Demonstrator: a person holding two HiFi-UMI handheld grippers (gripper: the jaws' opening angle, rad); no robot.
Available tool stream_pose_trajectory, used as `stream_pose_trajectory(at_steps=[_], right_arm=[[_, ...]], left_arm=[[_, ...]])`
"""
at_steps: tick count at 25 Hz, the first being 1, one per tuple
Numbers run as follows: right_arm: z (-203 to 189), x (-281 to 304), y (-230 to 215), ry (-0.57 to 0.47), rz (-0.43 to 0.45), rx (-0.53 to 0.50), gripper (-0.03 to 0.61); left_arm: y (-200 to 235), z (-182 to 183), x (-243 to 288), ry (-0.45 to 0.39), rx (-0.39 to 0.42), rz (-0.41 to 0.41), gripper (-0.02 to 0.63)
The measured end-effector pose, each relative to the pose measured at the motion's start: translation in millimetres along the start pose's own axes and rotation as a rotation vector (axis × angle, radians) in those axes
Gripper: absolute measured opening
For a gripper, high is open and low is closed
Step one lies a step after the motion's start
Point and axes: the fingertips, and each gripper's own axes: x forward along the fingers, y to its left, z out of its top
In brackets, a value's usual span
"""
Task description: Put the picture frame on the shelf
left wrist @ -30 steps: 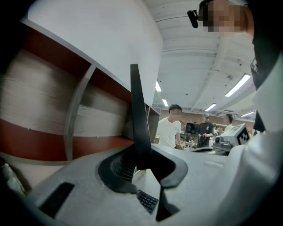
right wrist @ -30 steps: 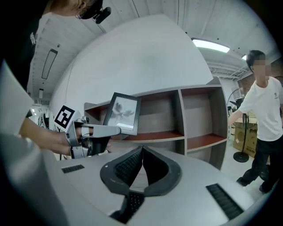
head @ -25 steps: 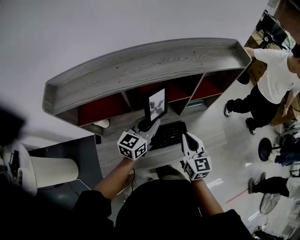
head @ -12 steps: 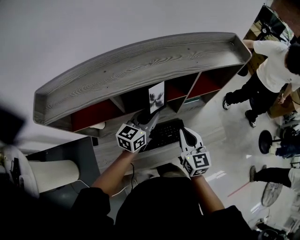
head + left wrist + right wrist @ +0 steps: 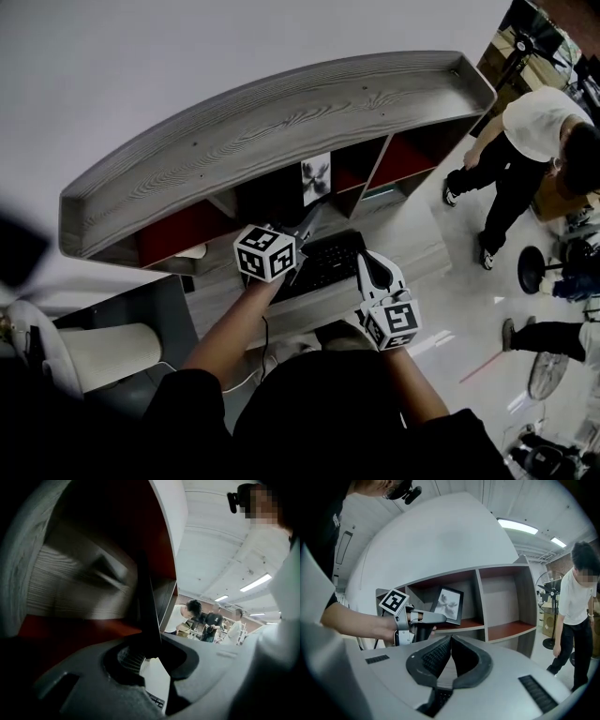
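Currently: picture frame (image 5: 316, 178), upright inside the middle compartment of shelf (image 5: 281, 122), lower edge pinched by left gripper (image 5: 145, 654). Right gripper (image 5: 451, 641), jaws pressed together, empty, near keyboard (image 5: 328, 267).

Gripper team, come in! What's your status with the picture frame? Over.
Left gripper shut on picture frame, frame inside shelf's middle cubby. Right gripper shut, empty, by the keyboard. Nothing seen blocking.
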Motion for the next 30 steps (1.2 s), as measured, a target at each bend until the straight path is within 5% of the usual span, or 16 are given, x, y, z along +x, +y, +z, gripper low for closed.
stream_pose_trajectory(at_steps=[21, 30], right_arm=[[30, 25, -12, -0.058, 0.011, 0.006, 0.012], [24, 29, -19, -0.054, 0.009, 0.034, 0.012]], left_arm=[[10, -5, 27, 0.077, -0.034, 0.059, 0.078], [9, -9, 40, 0.198, -0.082, 0.041, 0.078]])
